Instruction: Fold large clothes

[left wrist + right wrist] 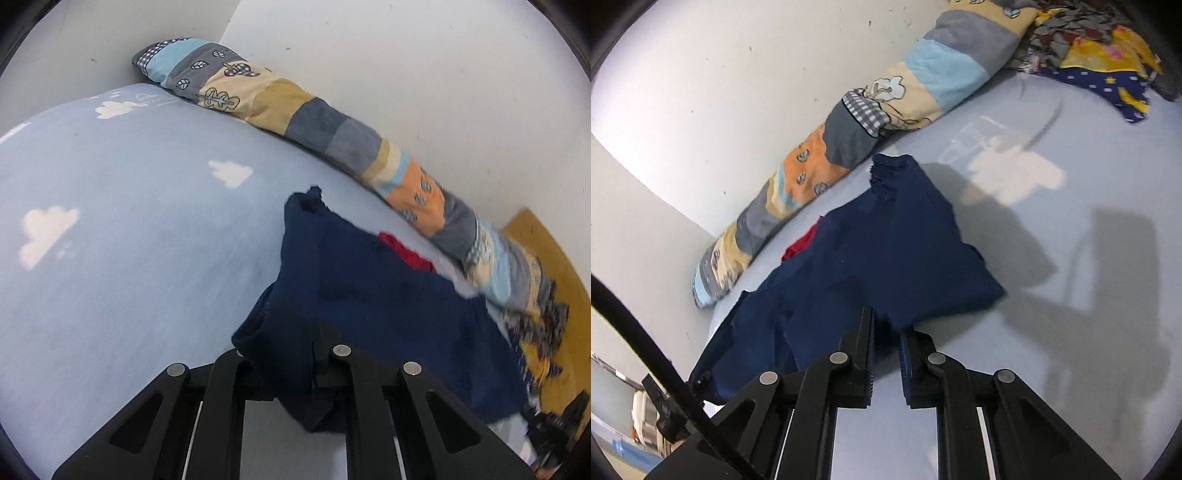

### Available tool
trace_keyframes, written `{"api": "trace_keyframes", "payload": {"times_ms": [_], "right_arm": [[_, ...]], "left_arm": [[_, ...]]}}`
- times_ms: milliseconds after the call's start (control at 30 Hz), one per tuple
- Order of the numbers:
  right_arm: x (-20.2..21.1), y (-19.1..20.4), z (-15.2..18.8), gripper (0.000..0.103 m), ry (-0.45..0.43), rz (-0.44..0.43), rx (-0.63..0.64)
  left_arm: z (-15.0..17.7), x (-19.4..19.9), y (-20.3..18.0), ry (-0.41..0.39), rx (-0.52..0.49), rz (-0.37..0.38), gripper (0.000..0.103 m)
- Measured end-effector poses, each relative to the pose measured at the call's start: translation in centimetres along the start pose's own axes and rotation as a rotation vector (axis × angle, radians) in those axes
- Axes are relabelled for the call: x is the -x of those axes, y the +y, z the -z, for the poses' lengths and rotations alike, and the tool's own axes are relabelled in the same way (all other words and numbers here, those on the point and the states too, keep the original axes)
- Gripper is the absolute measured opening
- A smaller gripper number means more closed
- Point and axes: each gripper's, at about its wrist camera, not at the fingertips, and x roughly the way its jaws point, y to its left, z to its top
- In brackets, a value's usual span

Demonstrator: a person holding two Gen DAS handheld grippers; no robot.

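A navy blue garment (373,295) lies partly spread on the light blue bed sheet (129,229). My left gripper (295,365) is shut on a bunched corner of it, and cloth hangs down between the fingers. In the right wrist view the same navy garment (886,251) lies flat ahead. My right gripper (886,332) is open with a narrow gap, its fingertips at the garment's near edge and nothing held. A red piece of cloth (799,243) peeks from under the garment's far side and also shows in the left wrist view (406,251).
A long patchwork bolster (295,114) lies along the white wall (406,55). It also shows in the right wrist view (849,140). A pile of patterned clothes (1100,62) sits at the far end of the bed. A wooden floor (546,258) shows beyond the bed.
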Motion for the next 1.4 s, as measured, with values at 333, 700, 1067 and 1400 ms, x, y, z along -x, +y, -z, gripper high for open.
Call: {"api": "trace_keyframes", "payload": {"times_ms": [333,700,1067,1400], "right_arm": [[5.1,-5.8,2.9,0.047,0.053,-0.08,-0.215],[-1.7,-9.8,0.7,0.069,0.038,-0.04,-0.379],[-6.9,-4.4,-1.6,0.014,0.074,0.009,-0.076],[1.0,3.0,1.1,0.009,-0.029,0.188,0.232]], "left_arm": [[2.8,2.9,4.6,0.068,0.066,-0.005,0.011],[3.7,-0.8,5.8,0.152,0.179,-0.043,0.074],[3.3,-4.8,2.0,0.088,-0.012,-0.066,0.014],[3.4,0.6,0.8,0.038,-0.163,-0.097,0.012]]}}
